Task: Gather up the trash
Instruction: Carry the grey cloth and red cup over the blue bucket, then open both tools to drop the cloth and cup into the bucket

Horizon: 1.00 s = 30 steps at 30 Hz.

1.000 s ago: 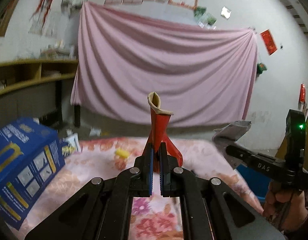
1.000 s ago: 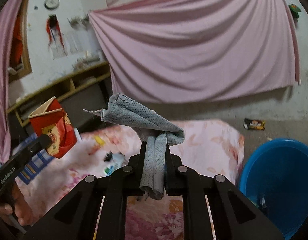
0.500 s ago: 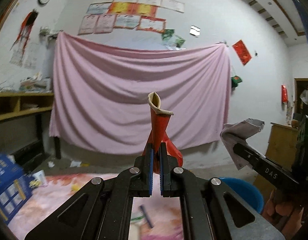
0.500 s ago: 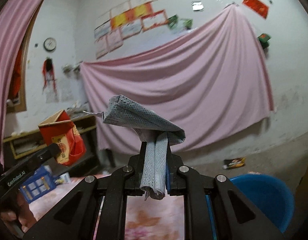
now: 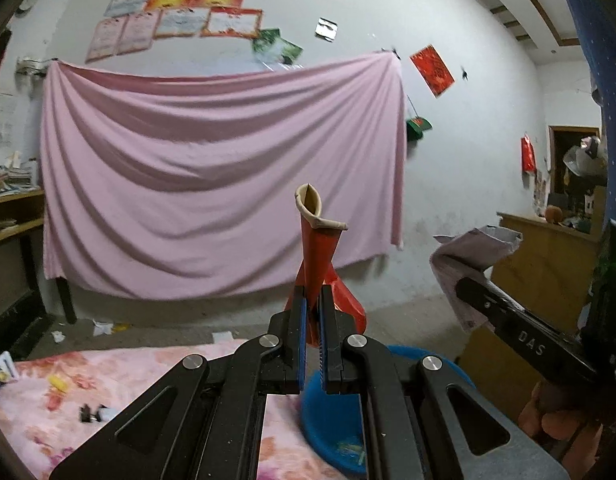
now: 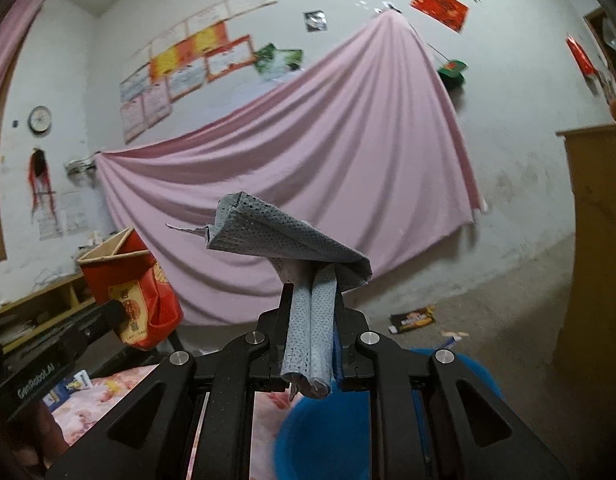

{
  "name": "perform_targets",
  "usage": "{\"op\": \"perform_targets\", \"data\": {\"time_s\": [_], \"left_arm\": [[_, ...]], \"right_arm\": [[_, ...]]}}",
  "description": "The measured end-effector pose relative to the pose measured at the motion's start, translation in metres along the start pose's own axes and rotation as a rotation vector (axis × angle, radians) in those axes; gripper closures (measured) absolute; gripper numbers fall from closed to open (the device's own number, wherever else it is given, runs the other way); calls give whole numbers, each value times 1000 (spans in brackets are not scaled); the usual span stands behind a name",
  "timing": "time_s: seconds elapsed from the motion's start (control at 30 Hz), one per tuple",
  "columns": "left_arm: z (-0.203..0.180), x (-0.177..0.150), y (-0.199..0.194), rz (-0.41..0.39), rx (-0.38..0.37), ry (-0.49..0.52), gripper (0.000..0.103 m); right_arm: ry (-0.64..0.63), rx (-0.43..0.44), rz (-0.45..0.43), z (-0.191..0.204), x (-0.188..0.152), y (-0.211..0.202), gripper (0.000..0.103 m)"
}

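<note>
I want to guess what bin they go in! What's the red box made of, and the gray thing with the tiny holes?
The red carton looks like thin cardboard with a glossy printed outside: its open top shows a plain tan inner face, and it is creased flat where the left gripper pinches it. The gray wipe in the right gripper looks like soft, matte nonwoven cloth or paper: dotted with perforations, folded and drooping.

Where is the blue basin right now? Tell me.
The blue basin sits low, just right of the floral cloth, directly below the left hand-held gripper and the right hand-held gripper.
</note>
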<state>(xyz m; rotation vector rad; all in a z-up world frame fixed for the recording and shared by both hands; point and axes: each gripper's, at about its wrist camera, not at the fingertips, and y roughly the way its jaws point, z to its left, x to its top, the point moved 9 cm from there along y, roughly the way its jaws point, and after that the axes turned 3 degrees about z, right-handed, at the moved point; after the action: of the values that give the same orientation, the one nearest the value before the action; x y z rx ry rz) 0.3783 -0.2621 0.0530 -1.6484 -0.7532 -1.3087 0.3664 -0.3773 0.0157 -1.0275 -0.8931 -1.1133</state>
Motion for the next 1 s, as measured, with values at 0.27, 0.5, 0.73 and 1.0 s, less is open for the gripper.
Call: {"op": "perform_targets", "data": {"time_s": [0.27, 0.5, 0.73, 1.0], "left_arm": [[-26, -14, 36, 118, -51, -30, 100], [-30, -28, 66, 254, -96, -110, 100], [-27, -40, 74, 325, -74, -93, 89], [-18, -45, 67, 315, -66, -111, 72]], "right_arm": [[61, -41, 122, -28, -18, 12, 89], [67, -55, 179, -30, -27, 18, 74], [99, -69, 237, -42, -34, 28, 57], [133, -94, 243, -53, -32, 27, 57]]}}
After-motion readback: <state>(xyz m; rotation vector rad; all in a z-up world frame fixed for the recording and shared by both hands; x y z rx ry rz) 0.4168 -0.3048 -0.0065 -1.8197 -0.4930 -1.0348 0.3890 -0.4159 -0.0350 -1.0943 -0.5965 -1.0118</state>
